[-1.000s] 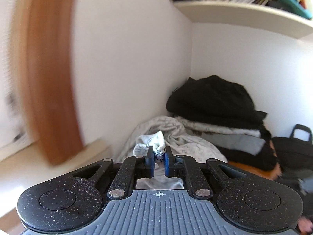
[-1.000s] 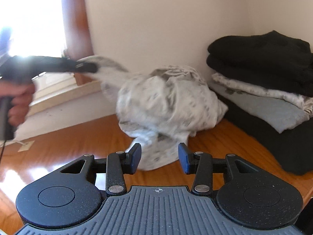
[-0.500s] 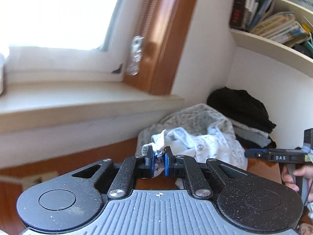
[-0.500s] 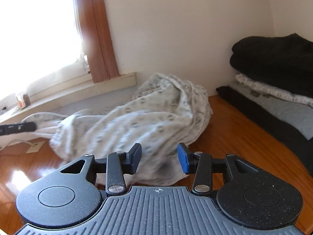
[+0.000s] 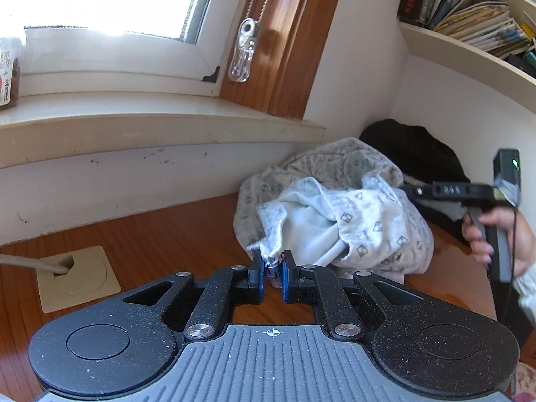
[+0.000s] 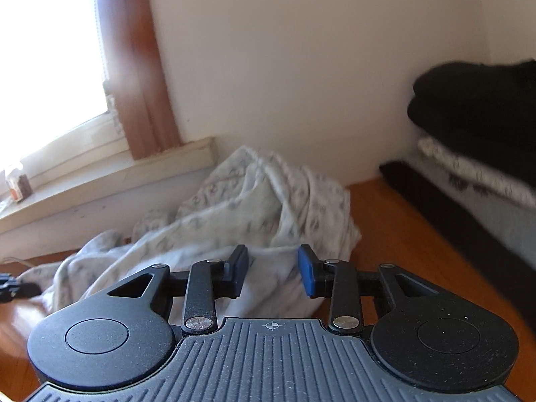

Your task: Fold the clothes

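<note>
A crumpled pale grey garment (image 5: 338, 214) with a small diamond print lies on the wooden table, bunched against the wall. My left gripper (image 5: 272, 266) is shut on one bunched corner of it, low over the table. In the right wrist view the same garment (image 6: 234, 214) spreads from the wall toward the camera. My right gripper (image 6: 273, 266) hangs open just over its near edge, nothing between the fingers. The left wrist view also shows the right gripper (image 5: 418, 190), held by a hand (image 5: 495, 234), reaching in behind the cloth.
A stack of folded dark and grey clothes (image 6: 475, 154) sits in the right corner. A window sill (image 5: 134, 117) runs along the wall, with a jar (image 5: 10, 67) on it. A cable outlet plate (image 5: 77, 278) is set in the table. A shelf of books (image 5: 469, 6) hangs above.
My left gripper has pulled the garment's corner leftward and down, drawing the cloth out along the table. My right gripper has moved in closer over the cloth's near edge.
</note>
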Demonstrator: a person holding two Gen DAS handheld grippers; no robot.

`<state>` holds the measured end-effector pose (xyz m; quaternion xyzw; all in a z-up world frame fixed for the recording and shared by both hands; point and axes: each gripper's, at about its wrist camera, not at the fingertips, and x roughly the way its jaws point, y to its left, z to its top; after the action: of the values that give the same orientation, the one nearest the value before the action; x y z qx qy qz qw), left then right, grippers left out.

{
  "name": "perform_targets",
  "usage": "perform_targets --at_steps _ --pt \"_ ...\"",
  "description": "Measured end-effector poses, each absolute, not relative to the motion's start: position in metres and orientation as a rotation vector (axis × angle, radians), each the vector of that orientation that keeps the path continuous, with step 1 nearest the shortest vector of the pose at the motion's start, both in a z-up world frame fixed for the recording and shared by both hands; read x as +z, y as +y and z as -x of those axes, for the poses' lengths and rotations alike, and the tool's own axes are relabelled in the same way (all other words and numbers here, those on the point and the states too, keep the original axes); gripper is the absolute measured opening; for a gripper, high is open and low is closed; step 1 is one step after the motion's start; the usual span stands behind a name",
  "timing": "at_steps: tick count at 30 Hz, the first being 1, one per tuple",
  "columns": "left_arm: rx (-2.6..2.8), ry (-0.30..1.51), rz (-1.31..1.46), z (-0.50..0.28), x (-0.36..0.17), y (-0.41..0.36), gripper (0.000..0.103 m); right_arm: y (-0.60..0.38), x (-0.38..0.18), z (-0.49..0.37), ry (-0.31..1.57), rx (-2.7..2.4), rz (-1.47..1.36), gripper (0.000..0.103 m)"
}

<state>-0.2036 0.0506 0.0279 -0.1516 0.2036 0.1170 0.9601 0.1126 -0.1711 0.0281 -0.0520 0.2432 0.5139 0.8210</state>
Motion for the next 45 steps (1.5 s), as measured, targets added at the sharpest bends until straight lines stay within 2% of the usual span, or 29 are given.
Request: perform_targets --at_steps 9,11,24,25,28,31,39,42,45 --pt "0.248 0.411 0.286 0.206 0.027 0.048 0.010 -0.125 0.049 -0.134 0.477 1.085 0.217 0.038" --pt "0.248 0.407 0.283 0.208 0.028 0.049 0.010 -0.114 0.051 -0.138 0.471 1.075 0.243 0.045" --pt "0.305 0.365 0.288 0.234 0.037 0.064 0.010 -0.053 0.044 -0.148 0.498 1.038 0.393 0.045" --pt "0.314 0.363 0.287 0.236 0.037 0.066 0.010 -0.053 0.042 -0.147 0.504 1.045 0.390 0.043" --pt "0.334 0.348 0.289 0.245 0.040 0.069 0.010 -0.058 0.038 -0.134 0.483 1.068 0.427 0.017" --pt "0.343 0.334 0.286 0.251 0.043 0.070 0.010 -0.071 0.050 -0.122 0.402 1.034 0.452 0.005" --pt "0.381 0.311 0.299 0.261 0.045 0.080 0.010 -0.154 0.107 -0.118 0.251 0.905 0.423 0.002" --pt "0.391 0.301 0.293 0.264 0.048 0.081 0.010 -0.184 0.103 -0.123 0.265 0.885 0.470 0.003" --pt "0.393 0.305 0.279 0.262 0.047 0.077 0.010 -0.195 0.088 -0.128 0.356 0.917 0.538 0.003"
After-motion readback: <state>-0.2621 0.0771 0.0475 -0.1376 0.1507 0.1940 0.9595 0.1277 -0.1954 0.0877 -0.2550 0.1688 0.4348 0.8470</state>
